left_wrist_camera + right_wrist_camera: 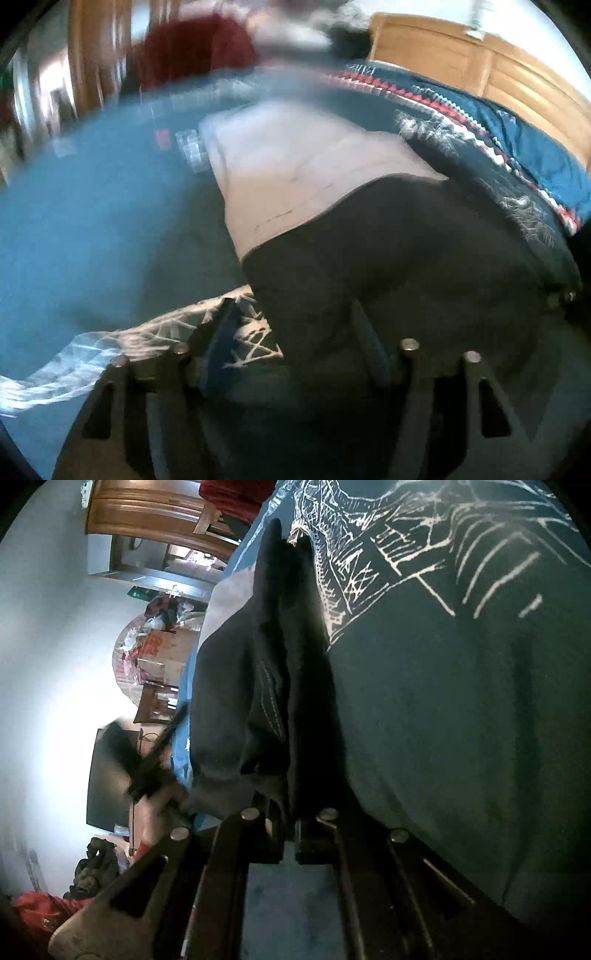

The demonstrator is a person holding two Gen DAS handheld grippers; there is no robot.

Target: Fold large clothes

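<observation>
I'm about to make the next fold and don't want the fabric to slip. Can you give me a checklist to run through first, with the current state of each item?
1. Right tongs closed on the dark garment: ok, its fingers are nearly together with a bunched fold between them.
2. Left tongs holding cloth: cannot tell, fabric covers its fingertips.
3. Garment lifted off the blue surface: cannot tell; it drapes over a grey-white item.
4. White-printed side placement: cannot tell.
5. Left view sharp enough to judge: not ok, it is motion-blurred.
</observation>
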